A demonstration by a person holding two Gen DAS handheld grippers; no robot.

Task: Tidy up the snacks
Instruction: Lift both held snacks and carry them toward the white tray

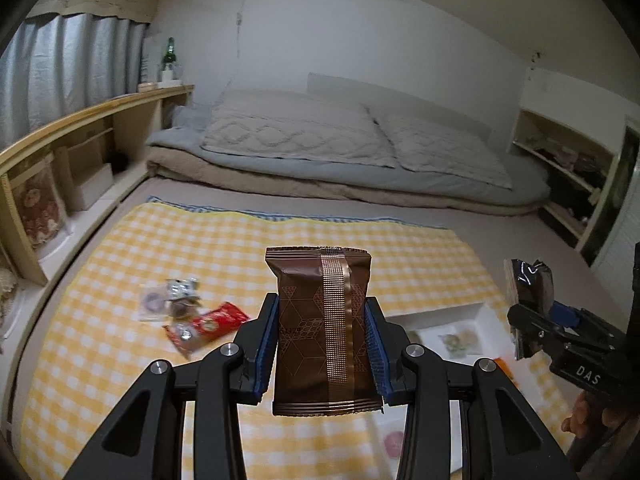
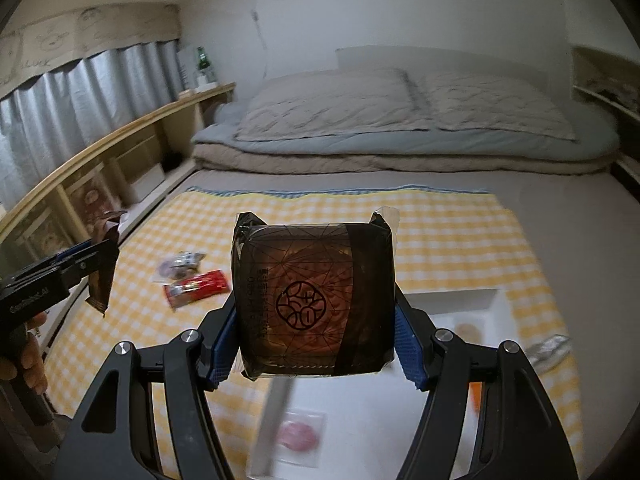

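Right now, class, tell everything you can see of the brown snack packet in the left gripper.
The brown packet is a glossy foil pillow pack with crimped ends, a copper dotted strip down its middle and faint geometric lines. It stands upright in the air above the yellow checked cloth, clamped at its sides between the blue pads of the left gripper. Nothing else touches it.

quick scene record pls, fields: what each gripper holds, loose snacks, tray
left hand-held gripper: shut on brown snack packet, held upright
right hand-held gripper: shut on dark square wrapped cake
loose snacks: red packet and small clear-wrapped items on yellow checked cloth
white tray: on cloth, holds a few wrapped snacks
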